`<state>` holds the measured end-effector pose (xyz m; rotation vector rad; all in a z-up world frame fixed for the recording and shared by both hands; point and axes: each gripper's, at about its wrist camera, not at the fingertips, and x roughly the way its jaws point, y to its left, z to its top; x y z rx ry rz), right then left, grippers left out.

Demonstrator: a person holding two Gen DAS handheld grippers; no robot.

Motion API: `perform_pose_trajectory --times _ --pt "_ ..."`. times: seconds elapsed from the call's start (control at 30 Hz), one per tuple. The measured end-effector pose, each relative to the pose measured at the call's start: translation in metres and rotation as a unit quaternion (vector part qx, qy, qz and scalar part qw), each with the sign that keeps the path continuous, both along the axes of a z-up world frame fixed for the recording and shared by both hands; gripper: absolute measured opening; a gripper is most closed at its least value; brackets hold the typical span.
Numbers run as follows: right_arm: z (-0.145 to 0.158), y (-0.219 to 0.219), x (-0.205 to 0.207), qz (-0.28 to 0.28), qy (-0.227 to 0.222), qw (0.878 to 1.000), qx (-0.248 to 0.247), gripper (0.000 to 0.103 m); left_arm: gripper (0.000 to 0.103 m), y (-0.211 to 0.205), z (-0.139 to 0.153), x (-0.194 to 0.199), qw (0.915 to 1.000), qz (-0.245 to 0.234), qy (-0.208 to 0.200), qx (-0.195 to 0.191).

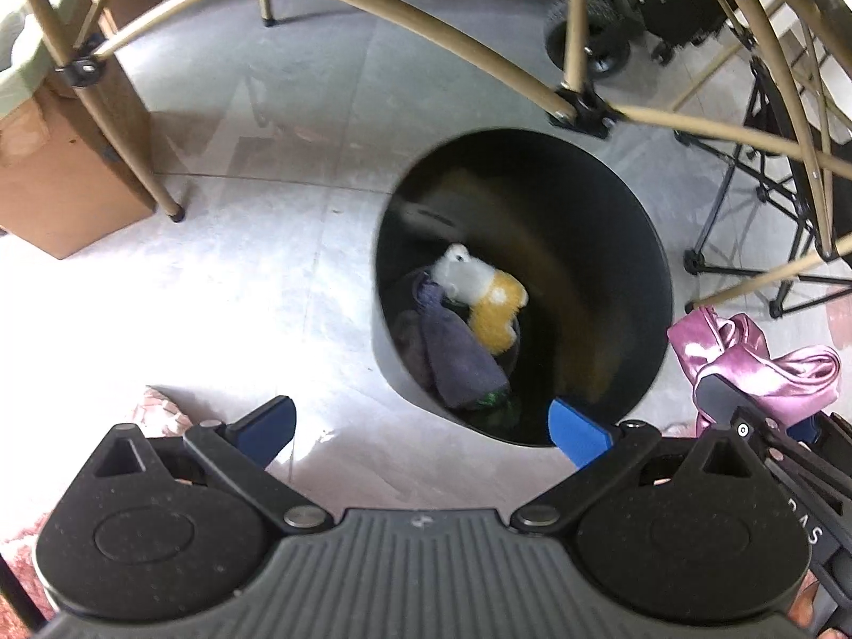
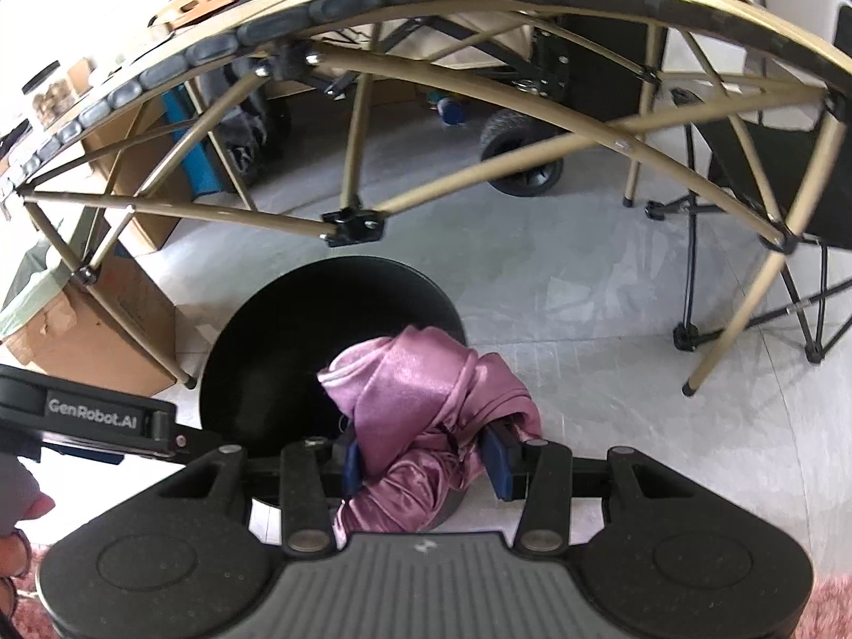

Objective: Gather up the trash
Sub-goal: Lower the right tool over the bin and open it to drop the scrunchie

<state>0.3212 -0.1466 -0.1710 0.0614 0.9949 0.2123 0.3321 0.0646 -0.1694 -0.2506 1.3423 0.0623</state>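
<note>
I am holding my right hand-held gripper (image 2: 423, 460) over the near rim of the black bin (image 2: 255, 351), and its blue pads are clenching a crumpled pink satin cloth (image 2: 420, 404) that is hanging partly above the bin's open mouth. My left hand-held gripper (image 1: 420, 426) is hovering released, jaws spread wide with nothing between them, above the same bin (image 1: 612, 277), where a purple cloth (image 1: 452, 357) and a white-and-yellow soft toy (image 1: 479, 293) are lying at the bottom. Bare grey floor (image 1: 266, 223) is giving open room around the bin, while tan worktop legs (image 2: 351, 160), a cardboard box (image 1: 58, 197) and a black folding chair (image 2: 767, 170) are crowding the far side. "GenRobot.AI" is showing on the left gripper's side.
</note>
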Motion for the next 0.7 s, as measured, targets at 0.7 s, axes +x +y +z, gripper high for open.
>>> perform_pose_trajectory --times 0.7 --pt "-0.030 0.067 0.051 0.054 0.075 0.996 -0.015 0.043 0.103 0.056 -0.014 -0.003 0.9975 0.065 0.011 0.024"
